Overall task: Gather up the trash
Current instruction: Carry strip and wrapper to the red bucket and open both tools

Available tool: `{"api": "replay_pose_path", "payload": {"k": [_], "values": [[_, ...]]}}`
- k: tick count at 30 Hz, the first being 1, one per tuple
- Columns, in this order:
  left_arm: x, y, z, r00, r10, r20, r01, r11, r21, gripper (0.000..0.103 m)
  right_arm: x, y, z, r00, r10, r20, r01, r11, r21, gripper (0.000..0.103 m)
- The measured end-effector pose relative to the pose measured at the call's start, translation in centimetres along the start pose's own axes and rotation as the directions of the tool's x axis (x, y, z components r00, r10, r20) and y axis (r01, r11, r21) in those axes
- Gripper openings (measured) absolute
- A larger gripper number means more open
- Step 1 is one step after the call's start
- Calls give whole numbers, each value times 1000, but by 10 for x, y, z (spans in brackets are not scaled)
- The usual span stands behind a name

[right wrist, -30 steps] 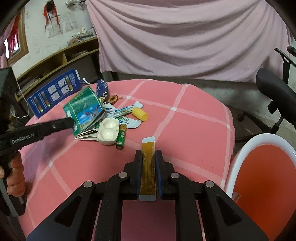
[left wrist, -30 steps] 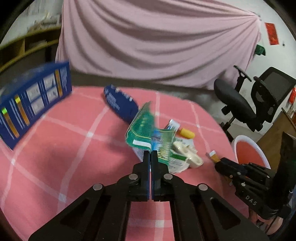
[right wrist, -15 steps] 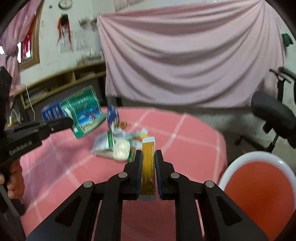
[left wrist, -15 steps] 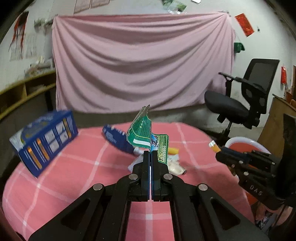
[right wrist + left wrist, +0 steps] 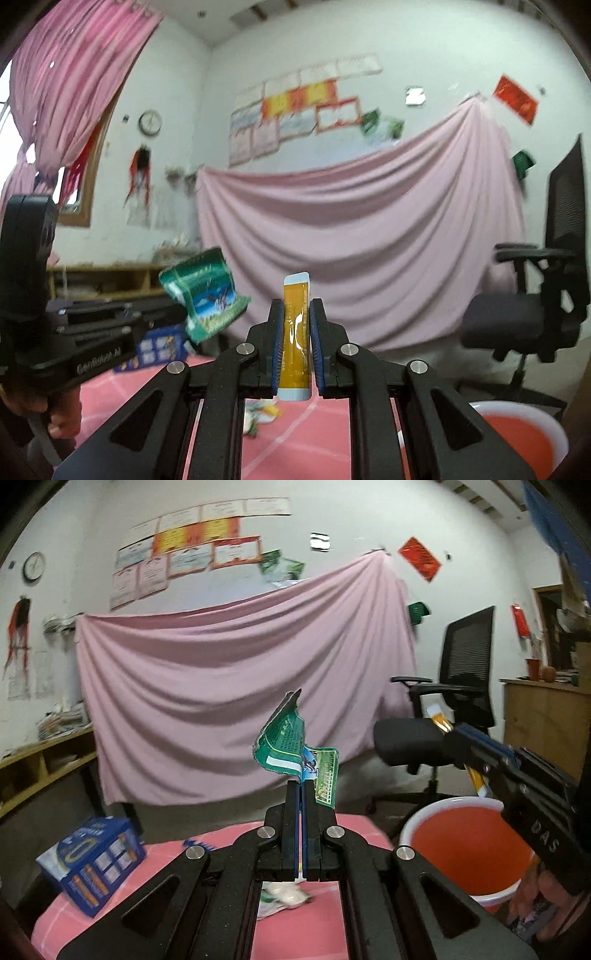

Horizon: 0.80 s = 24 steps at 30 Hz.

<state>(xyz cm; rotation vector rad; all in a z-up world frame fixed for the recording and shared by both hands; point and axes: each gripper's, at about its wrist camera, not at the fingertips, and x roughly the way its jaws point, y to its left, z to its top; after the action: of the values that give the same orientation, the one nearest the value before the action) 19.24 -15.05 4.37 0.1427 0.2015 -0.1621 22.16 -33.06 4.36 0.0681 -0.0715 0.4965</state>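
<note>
My left gripper (image 5: 301,786) is shut on a green wrapper (image 5: 291,747) and holds it high above the pink table. The wrapper also shows in the right wrist view (image 5: 205,295). My right gripper (image 5: 296,306) is shut on a yellow sachet (image 5: 295,332), also raised; in the left wrist view the sachet (image 5: 437,718) sticks out above the orange bin (image 5: 465,842) with a white rim. The bin shows low at the right in the right wrist view (image 5: 517,435). More trash (image 5: 284,897) lies on the table below.
A blue box (image 5: 92,864) stands on the pink checked tablecloth (image 5: 295,934) at the left. A black office chair (image 5: 443,720) stands behind the bin. A pink sheet (image 5: 240,701) hangs on the back wall. Wooden shelves (image 5: 37,760) are at the left.
Both grippers have lifted and tilted upward with their items. The table has dropped low in both views, and the bin is now closer under the right gripper.
</note>
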Motion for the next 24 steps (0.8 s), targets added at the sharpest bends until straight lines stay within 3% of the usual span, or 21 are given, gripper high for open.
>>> {"api": "replay_pose_path", "payload": {"k": [6,13,17,24], "values": [[8,-45,10,996,-85,20,84,995,44,0,-19,-38,3,993,-114,21,113,992,49,12],[36,-95,12,983,-179,-49,181,983,34,0,-29,-88,-2,969,-238,-57,245,954,171,12],[54,-113,10,969,-221,-111,223,975,8,0,-29,-105,-10,952,-277,-131,301,927,223,12],[86,-142,5,926,-299,-233,306,952,-6,0,-22,-118,-23,928,-281,-245,340,908,246,12]]}}
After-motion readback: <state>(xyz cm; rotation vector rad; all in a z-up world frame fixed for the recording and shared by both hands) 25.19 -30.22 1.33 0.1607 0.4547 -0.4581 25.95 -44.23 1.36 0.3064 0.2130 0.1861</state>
